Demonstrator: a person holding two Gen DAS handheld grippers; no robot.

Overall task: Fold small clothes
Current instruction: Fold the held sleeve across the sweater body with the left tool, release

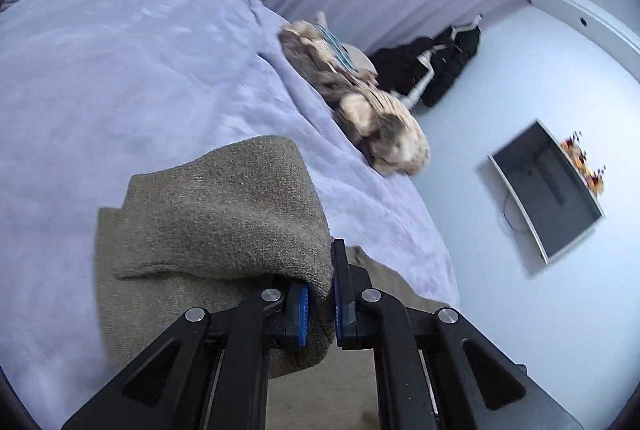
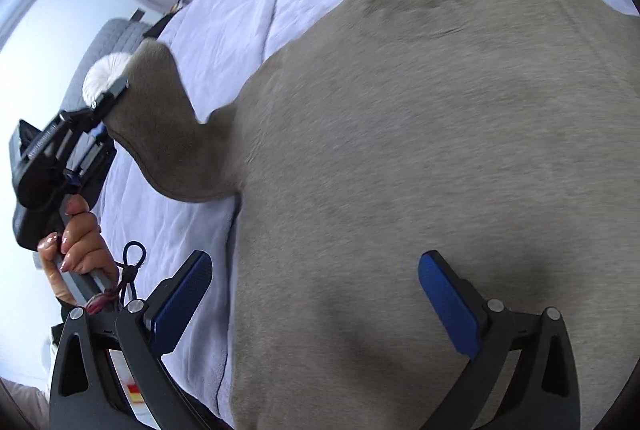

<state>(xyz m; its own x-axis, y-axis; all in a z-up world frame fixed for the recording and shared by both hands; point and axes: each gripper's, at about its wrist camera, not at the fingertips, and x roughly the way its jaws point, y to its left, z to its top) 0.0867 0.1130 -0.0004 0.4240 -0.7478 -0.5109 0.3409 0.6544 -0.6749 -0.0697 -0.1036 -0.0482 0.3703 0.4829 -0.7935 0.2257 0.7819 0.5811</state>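
A grey-beige knit garment (image 2: 420, 170) lies spread on the lavender bed cover (image 2: 240, 10). My left gripper (image 1: 320, 310) is shut on a corner of the garment (image 1: 224, 206) and holds it lifted and folded over the rest. In the right wrist view the left gripper (image 2: 116, 98) shows at the left, pinching that raised corner. My right gripper (image 2: 316, 294) is open and empty, its blue pads (image 2: 448, 302) low over the near part of the garment.
A pile of beige clothes (image 1: 360, 94) lies at the bed's far edge. Dark clothes (image 1: 428, 70) and a grey open box (image 1: 548, 190) are on the white floor beside the bed. A grey quilted item (image 2: 96, 54) stands past the bed.
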